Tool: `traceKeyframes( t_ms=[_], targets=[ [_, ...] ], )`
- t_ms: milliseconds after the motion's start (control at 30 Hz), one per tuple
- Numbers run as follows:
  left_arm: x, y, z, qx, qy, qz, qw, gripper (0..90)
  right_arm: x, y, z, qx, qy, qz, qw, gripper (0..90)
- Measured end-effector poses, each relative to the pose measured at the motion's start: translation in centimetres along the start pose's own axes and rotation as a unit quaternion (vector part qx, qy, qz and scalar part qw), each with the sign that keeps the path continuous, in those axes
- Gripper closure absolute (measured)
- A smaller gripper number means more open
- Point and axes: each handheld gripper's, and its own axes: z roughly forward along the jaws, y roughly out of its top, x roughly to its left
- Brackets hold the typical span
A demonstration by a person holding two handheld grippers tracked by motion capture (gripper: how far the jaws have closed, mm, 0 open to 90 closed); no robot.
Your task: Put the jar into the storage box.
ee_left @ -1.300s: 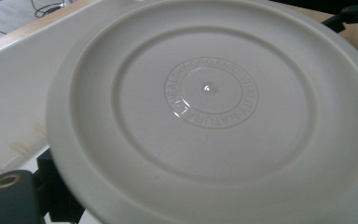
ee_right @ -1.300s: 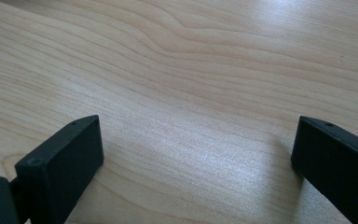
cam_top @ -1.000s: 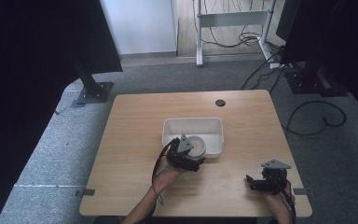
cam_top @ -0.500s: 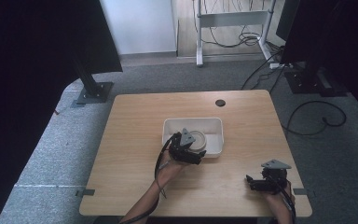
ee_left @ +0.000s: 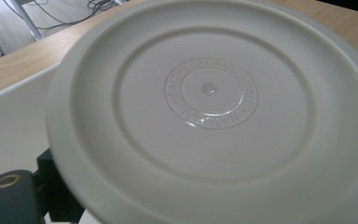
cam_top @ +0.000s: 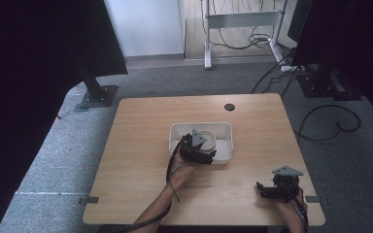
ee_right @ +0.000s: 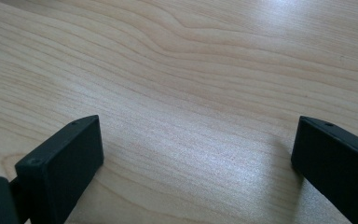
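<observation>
Broadly, the wooden table [cam_top: 141, 145] took up the centre of the high view, with grey carpet around it and dark stands in the upper corners. A white rectangular bin [cam_top: 223, 130] sat just right of the frame's middle. Inside it lay a round off-white plate [cam_top: 209, 141], shallow, with concentric rings and embossed lettering around its hub (legible in the left gripper view as a ring of text, plate [ee_left: 209, 107] nearly spanning the frame).

The left gripper [cam_top: 196, 153] stood at the bin's lower edge in the high view, its nose over the plate's near rim. Its own view showed the plate at very close range, with one black jaw at the lower left, beside and partly under the rim; the other jaw was hidden, so I could not tell whether the jaws were apart or clamped on the rim.

The right gripper [cam_top: 277, 189] rested low at the lower right of the high view, well apart from the bin; its view showed both jaws spread wide over bare wood, holding nothing.

Judgement: the left hand was clearly nearer. The plate lay straight ahead of and slightly above its jaw, so the coming move turns on that rim edge.
</observation>
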Motion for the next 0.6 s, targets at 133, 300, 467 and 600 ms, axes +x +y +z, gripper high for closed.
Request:
traceKeyframes(
  t_ms=[133,300,467,600],
  targets=[
    [-0.3,0.1,0.6,0.0,0.009,-0.008,0.9999,9.7,0.0,0.0,0.0,0.0,0.0,0.0,1.0,1.7],
    [-0.8,0.0,1.3,0.004,0.025,-0.016,0.9995,9.7,0.0,0.0,0.0,0.0,0.0,0.0,1.0,1.7],
    [-1.4,-0.2,1.9,0.01,0.041,-0.015,0.999,9.7,0.0,0.0,0.0,0.0,0.0,0.0,1.0,1.7],
    [-1.6,-0.5,2.4,0.016,0.052,-0.021,0.9983,9.7,0.0,0.0,0.0,0.0,0.0,0.0,1.0,1.7]
  ],
)
